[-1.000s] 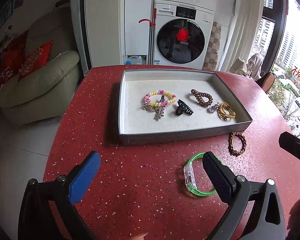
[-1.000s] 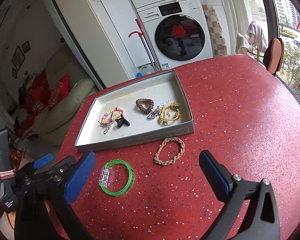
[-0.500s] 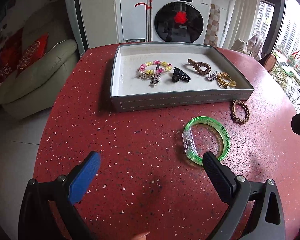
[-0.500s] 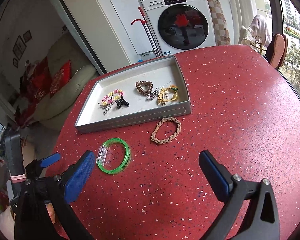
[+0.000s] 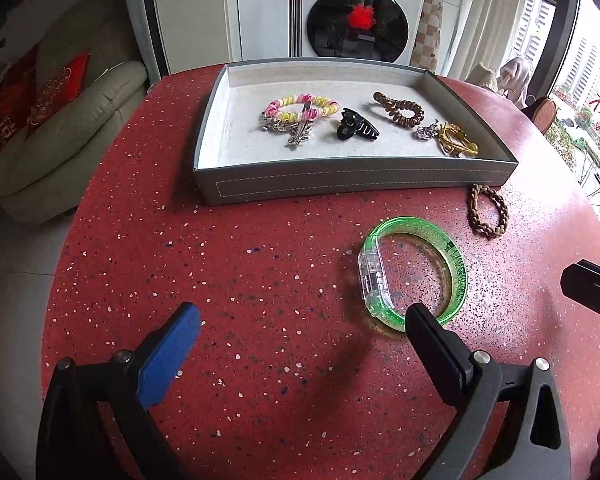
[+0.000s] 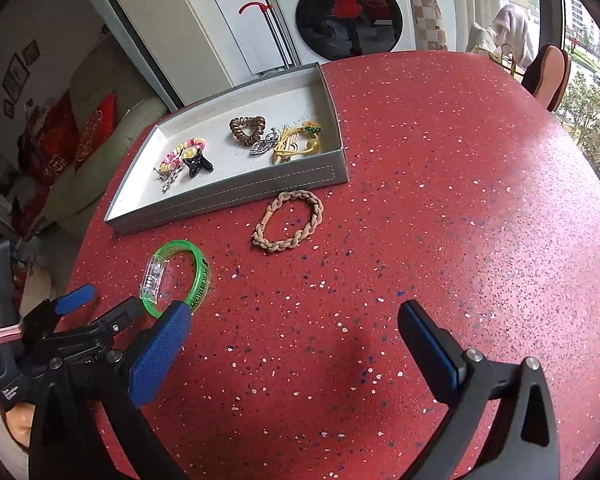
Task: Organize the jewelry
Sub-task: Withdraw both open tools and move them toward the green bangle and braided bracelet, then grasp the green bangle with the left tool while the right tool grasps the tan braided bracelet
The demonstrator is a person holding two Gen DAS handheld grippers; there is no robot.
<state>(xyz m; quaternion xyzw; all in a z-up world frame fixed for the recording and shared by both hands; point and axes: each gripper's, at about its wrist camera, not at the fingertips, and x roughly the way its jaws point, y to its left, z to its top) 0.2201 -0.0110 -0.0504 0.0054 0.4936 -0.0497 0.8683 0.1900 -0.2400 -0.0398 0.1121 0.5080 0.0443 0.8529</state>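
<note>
On the red bench [image 5: 260,264] we had the green bangle [image 5: 414,272] just ahead-right of our gaping left tongs [image 5: 300,334], the right tongs [image 6: 294,338], likewise apart, being farther.

The left gripper [image 5: 300,330] has moved forward and dipped toward the red table [image 5: 260,264], so its right finger [image 5: 432,330] now sits at the near rim of the green bracelet [image 5: 414,270]. The right gripper [image 6: 294,334] has also crept closer to the braided bracelet [image 6: 289,220], jaws wide as before.

A home: washing machine [image 5: 360,24] beyond the table; cushioned sofa [image 5: 64,136] beside it.
</note>
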